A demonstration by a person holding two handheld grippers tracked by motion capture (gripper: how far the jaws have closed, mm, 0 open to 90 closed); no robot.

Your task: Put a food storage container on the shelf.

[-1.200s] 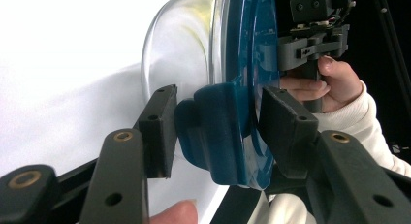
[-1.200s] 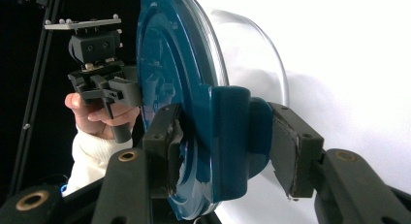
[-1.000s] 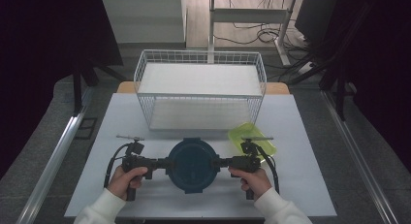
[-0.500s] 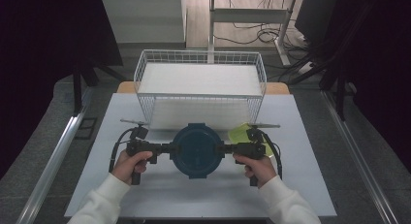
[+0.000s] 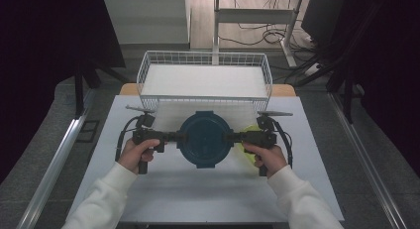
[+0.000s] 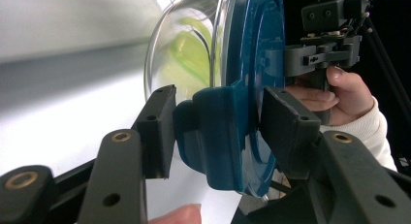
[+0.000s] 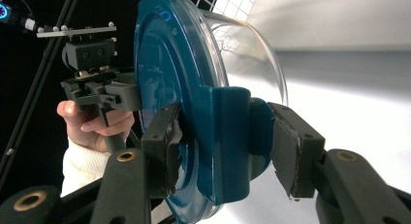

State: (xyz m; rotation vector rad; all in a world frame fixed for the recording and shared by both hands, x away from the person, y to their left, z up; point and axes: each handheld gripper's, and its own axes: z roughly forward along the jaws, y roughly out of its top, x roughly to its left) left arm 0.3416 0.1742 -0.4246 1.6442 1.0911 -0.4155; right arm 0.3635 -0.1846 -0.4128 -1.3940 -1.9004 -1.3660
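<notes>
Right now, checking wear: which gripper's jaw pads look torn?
The right gripper: its pads look ragged against the blue lid's clip. The left gripper has smooth pads.

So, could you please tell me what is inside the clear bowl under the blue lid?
Through the clear bowl only a yellow-green sheet beyond it shows, blurred. The blue lid covers the bowl from above, so its contents cannot be confirmed.

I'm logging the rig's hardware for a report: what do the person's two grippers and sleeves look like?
Both the left gripper and right gripper are black, with brass-coloured pivot pins, black trailing cables and a grey plate on top. Sleeves are white.
</notes>
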